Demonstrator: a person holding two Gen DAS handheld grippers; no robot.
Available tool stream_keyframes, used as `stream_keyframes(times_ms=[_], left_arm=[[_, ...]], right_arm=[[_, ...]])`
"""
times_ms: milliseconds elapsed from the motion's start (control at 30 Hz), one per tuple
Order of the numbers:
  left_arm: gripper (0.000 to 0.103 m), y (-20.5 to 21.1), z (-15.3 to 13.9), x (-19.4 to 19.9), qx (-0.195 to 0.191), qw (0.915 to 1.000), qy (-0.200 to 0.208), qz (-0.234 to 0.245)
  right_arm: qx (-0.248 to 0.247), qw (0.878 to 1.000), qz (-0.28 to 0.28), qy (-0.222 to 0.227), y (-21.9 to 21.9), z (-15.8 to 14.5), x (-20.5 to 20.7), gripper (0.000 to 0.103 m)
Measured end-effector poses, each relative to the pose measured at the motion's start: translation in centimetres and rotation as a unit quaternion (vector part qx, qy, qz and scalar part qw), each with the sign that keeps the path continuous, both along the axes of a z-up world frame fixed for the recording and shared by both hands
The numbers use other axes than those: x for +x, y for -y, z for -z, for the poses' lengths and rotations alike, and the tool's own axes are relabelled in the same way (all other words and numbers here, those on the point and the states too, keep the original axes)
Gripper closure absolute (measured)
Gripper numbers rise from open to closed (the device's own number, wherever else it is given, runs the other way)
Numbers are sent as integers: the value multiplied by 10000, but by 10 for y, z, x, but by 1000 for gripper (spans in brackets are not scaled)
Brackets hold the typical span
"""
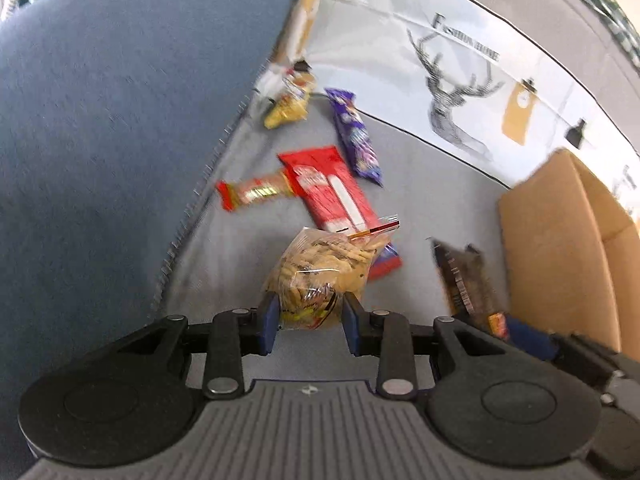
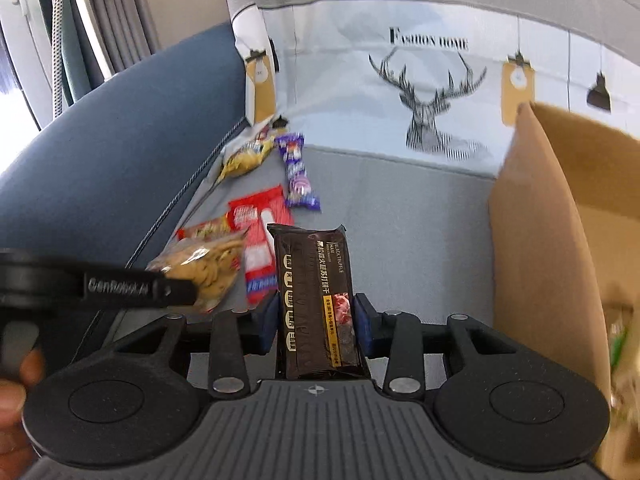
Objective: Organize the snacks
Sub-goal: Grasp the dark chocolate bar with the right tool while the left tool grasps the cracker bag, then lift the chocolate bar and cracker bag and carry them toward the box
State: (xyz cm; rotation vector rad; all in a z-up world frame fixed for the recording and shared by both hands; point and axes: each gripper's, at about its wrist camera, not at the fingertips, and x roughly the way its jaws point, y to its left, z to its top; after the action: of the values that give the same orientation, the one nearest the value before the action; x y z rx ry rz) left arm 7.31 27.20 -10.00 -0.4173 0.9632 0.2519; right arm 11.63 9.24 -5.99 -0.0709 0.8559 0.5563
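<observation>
The right claw (image 2: pixel 316 322) pinches a dark packet (image 2: pixel 316 300), its lower end hidden; the left claw (image 1: pixel 308 316) pinches a biscuit bag (image 1: pixel 324 272) above the sofa seat (image 1: pixel 420 184), beside a blurred box (image 2: pixel 536 240)

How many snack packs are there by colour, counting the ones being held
Red: 2, flat red pack and red-ended biscuit pack
Purple: 1, purple pack
Yellow: 1, yellow bag
Clear: 1, clear cracker bag
Dark brown: 1, black truffle pack
Total: 6
</observation>
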Motion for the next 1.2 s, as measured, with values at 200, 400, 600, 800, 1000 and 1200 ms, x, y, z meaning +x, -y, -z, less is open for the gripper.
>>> stream_keyframes(times_ms=[200, 400, 600, 800, 1000, 1200], left_arm=[[64, 6, 9, 10, 136, 9995, -224, 170], [48, 8, 13, 16, 316, 9987, -343, 183], [41, 8, 18, 23, 384, 9980, -456, 208], [34, 10, 22, 27, 422, 9973, -537, 261], [33, 12, 25, 28, 449, 9968, -586, 297], [33, 9, 25, 27, 387, 9973, -571, 235]], right_arm=[[-288, 9991, 41, -316, 3, 24, -4, 62], [-378, 9972, -29, -639, 1, 40, 1, 61], [-372, 9965, -48, -747, 2, 42, 3, 60], [-442, 9956, -81, -817, 0, 47, 5, 59], [-485, 9956, -126, -791, 0, 48, 4, 62], [-437, 9962, -22, -751, 4, 47, 5, 63]])
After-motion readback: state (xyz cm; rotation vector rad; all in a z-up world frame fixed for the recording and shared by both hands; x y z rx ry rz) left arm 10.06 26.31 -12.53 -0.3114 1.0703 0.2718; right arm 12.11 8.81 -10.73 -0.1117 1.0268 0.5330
